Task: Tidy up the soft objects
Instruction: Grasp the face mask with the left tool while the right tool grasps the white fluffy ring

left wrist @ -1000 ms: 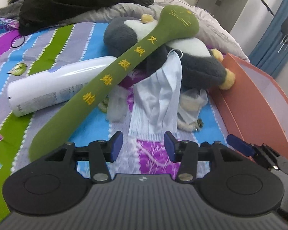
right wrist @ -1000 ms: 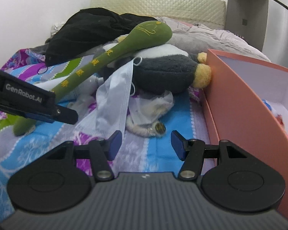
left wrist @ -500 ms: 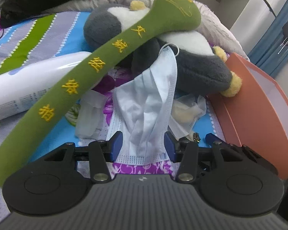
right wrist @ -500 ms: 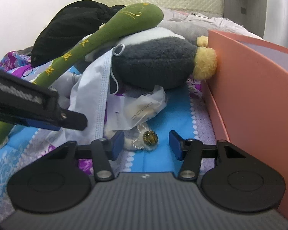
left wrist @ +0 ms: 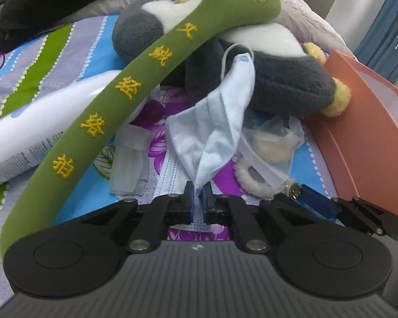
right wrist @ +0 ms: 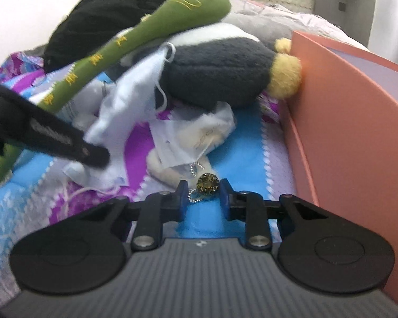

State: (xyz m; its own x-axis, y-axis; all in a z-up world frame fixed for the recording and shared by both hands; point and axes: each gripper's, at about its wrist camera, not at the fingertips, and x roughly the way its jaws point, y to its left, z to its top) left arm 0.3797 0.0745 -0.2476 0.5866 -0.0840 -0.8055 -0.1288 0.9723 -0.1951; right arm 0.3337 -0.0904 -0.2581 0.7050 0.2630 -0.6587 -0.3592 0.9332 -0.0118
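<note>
The left gripper (left wrist: 197,194) is clamped on the lower edge of a pale blue pleated paper face mask (left wrist: 215,129), which drapes down from the grey-and-white plush penguin with yellow feet (left wrist: 278,79). A long green stuffed club with yellow embroidered characters (left wrist: 135,90) leans across the penguin, and a white plastic spray bottle (left wrist: 26,137) lies beyond the club. The right gripper (right wrist: 202,194), on the other side of the penguin from the bottle, is narrowing its jaws around a round amber gem charm on a fuzzy white hair tie (right wrist: 207,182); the pads are not yet touching it. An orange cardboard box (right wrist: 345,132) stands against the penguin's feet.
</note>
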